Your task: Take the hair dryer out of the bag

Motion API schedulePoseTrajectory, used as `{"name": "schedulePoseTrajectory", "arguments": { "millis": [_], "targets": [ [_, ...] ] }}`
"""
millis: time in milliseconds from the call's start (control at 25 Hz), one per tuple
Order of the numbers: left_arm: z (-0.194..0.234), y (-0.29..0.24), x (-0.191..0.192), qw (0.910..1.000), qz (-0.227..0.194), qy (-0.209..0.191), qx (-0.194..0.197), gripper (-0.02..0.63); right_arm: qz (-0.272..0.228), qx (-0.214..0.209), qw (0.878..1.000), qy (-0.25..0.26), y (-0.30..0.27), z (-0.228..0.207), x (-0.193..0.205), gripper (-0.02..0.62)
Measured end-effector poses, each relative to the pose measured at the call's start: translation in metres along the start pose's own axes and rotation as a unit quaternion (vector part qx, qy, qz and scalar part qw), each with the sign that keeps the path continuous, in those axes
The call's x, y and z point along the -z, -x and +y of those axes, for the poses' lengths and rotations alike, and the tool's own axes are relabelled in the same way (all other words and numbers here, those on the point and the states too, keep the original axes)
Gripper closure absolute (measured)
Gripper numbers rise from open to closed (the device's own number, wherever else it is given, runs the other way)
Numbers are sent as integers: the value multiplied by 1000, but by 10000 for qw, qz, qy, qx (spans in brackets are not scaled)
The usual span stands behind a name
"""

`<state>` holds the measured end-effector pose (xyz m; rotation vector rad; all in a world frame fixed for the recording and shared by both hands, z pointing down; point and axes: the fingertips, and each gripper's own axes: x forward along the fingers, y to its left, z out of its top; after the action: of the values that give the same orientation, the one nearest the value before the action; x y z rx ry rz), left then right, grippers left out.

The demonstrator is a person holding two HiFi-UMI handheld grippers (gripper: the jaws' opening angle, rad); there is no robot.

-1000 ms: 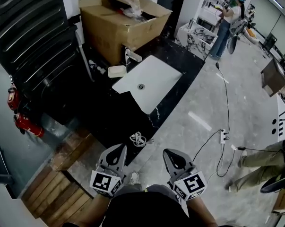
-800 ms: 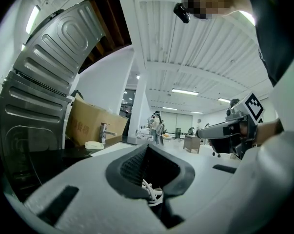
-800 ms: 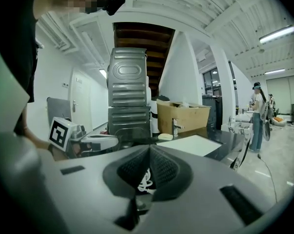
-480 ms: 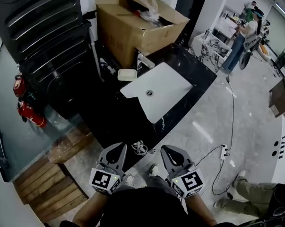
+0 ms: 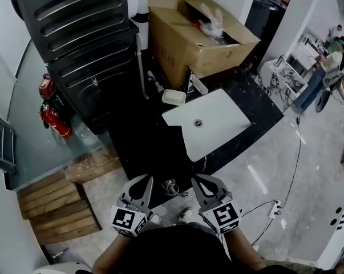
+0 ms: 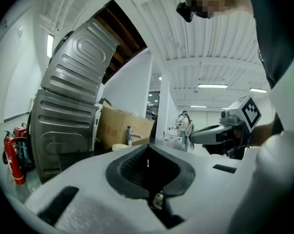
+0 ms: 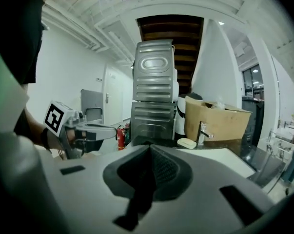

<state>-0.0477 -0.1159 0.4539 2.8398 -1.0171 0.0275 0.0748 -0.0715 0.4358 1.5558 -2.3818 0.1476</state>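
Hair dryer: can't place it, no view catches it. At 12 o'clock sits a brown cardboard box (image 5: pixel 194 39), flaps open. Below it is a white rectangular sink (image 5: pixel 217 124), sunk in a glossy black stone worktop (image 5: pixel 138 147). Both hands are low at 6 o'clock, side by side, pointing ahead. The left tongs (image 5: pixel 143 181) are pressed together, empty. The right tongs (image 5: pixel 198 181) are likewise together, gripping nothing.

The left gripper (image 5: pixel 142 180) and the right gripper (image 5: pixel 201 181) sit side by side, a little apart, both pointing forward away from the holder. Each pair of jaws is pressed together with nothing between them.
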Motion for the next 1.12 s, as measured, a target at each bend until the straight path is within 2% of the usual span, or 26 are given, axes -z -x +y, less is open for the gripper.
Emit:
{"name": "schedulePoseTrajectory", "arguments": {
  "millis": [200,480,680,920,1120],
  "targets": [
    [2,10,9,9989,148,91,-442,584,475,-602,9964,352,-20,10,31,577],
    [-1,17,17,9974,261,70,-663,584,955,-1008,9836,1153,-39,10,62,488],
    [-2,23,25,9962,359,78,-784,584,1445,-1216,9622,1964,-56,10,91,387],
    [-2,26,23,9950,356,65,-927,584,1818,-1535,9358,2602,-72,18,118,348],
    [0,34,22,9935,331,84,-1088,584,1884,-1548,9154,3202,-86,25,130,345]
  ]
}}
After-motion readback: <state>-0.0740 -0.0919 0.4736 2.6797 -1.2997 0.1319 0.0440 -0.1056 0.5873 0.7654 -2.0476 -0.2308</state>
